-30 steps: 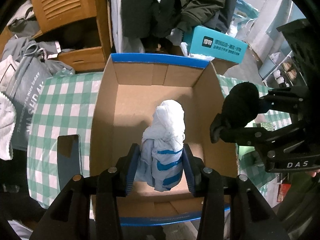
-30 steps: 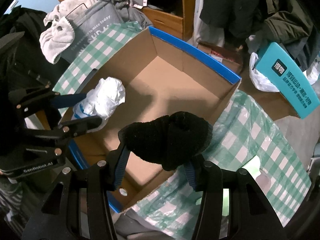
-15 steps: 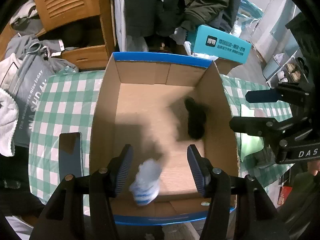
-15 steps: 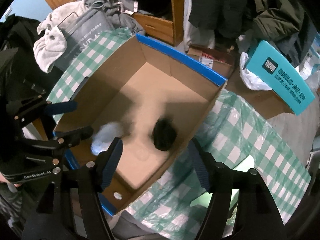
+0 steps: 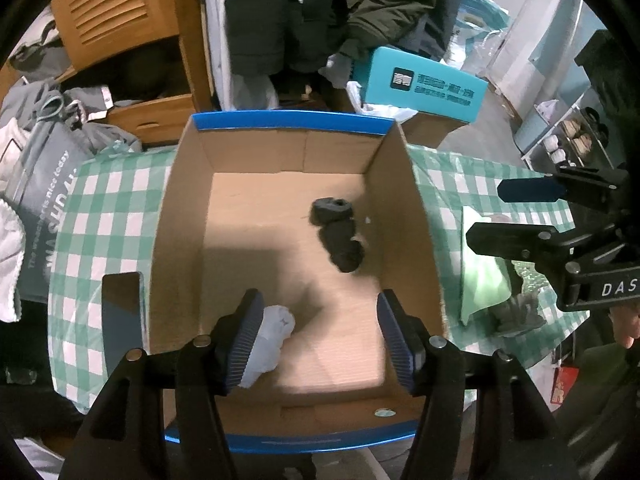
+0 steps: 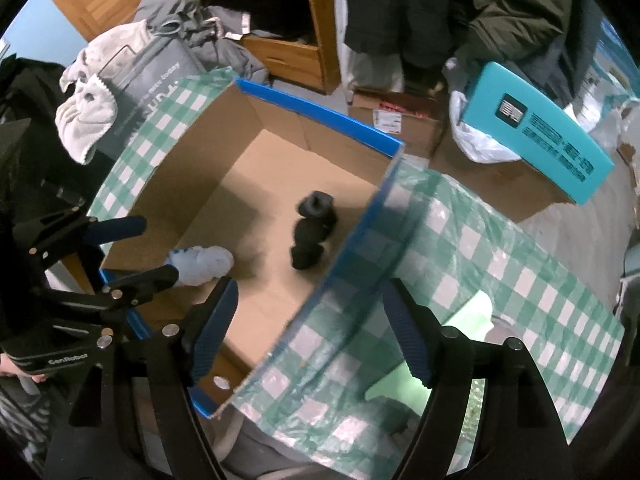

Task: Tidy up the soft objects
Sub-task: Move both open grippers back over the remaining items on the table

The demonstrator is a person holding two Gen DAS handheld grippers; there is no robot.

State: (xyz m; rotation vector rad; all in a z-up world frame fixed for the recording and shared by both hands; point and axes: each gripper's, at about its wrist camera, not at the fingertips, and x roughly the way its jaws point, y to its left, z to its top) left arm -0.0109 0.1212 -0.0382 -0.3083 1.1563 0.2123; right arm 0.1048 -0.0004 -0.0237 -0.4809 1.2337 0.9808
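While both grippers are hovering over the cardboard box [image 5: 188, 216], the black sock roll [image 5: 338, 236] is lying on the box floor near the right wall, its long axis running from the far wall toward the near rim, open cuff end pointing away. The white-and-blue sock bundle [image 5: 268, 340] is resting in the near left corner, just beside the left gripper [image 5: 320, 336] (whose jaws are opening, nothing pinched between them). The right gripper [image 6: 312, 328] is opening too, empty, straddling the box's right wall. A second ago each gripper was clamping its bundle above the box; now both bundles are lying inside, released.
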